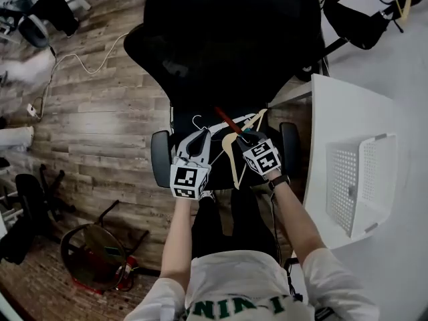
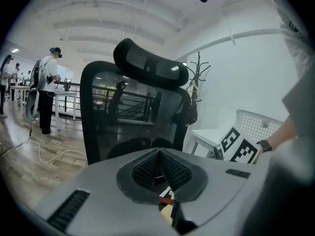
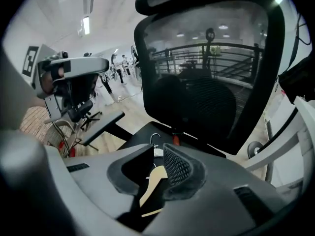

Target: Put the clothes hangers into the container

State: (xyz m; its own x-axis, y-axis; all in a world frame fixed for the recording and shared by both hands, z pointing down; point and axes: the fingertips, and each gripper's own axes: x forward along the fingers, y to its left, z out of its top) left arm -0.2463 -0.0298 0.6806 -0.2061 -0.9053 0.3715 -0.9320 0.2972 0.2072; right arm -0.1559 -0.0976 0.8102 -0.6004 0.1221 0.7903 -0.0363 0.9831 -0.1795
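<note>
Both forearms reached forward from short white sleeves, close together and nearly parallel. The left gripper (image 1: 197,138) pointed ahead and tipped only slightly down. Its marker cube (image 1: 187,181) faced up just behind the jaws, which met at their tips. Just to its right, the right gripper (image 1: 246,138) pitched down more steeply, angled a little toward the left one. A dark band circled the right wrist (image 1: 277,181) behind it. Its jaws stood a little apart.
</note>
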